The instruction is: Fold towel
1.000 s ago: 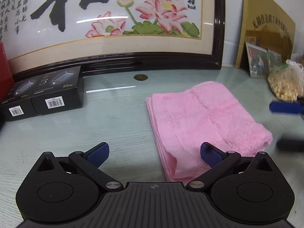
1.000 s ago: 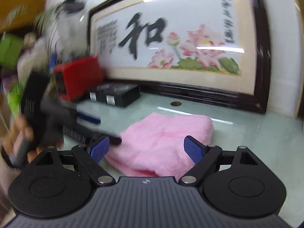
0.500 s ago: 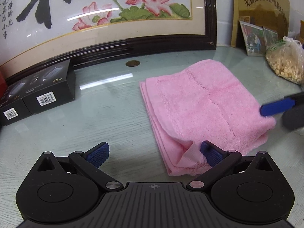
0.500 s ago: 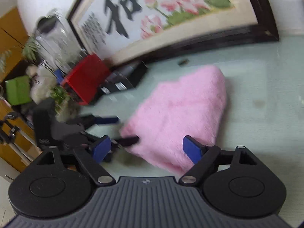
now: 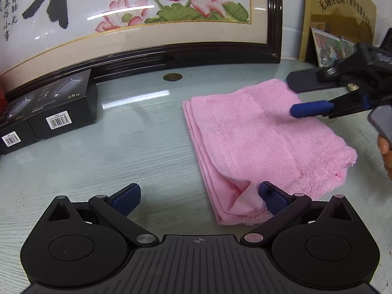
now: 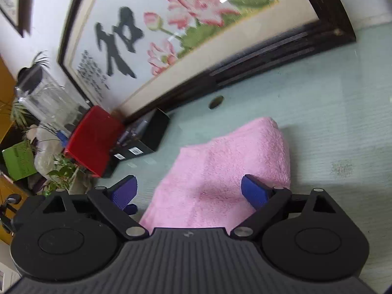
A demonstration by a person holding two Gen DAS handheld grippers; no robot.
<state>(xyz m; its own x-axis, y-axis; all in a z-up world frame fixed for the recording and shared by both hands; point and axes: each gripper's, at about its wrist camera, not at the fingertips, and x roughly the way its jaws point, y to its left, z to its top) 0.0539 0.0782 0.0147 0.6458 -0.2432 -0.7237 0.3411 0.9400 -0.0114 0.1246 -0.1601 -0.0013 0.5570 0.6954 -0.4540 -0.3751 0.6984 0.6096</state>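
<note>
A pink towel [image 5: 264, 142] lies folded in several stacked layers in front of the framed embroidery [image 5: 137, 12]. The left gripper [image 5: 199, 199] sits spread wide at its near corner and the right gripper [image 6: 188, 191] hovers agape above, neither holding cloth. Little seems left beyond perhaps smoothing that rumpled corner.

Pink terry towel [image 5: 264, 142] [image 6: 227, 169]: folded into several layers, roughly rectangular, lying flat on table [image 5: 122, 147]. Stacked layer edges visible along its left side. Near corner lifted, creased into small peak.
</note>
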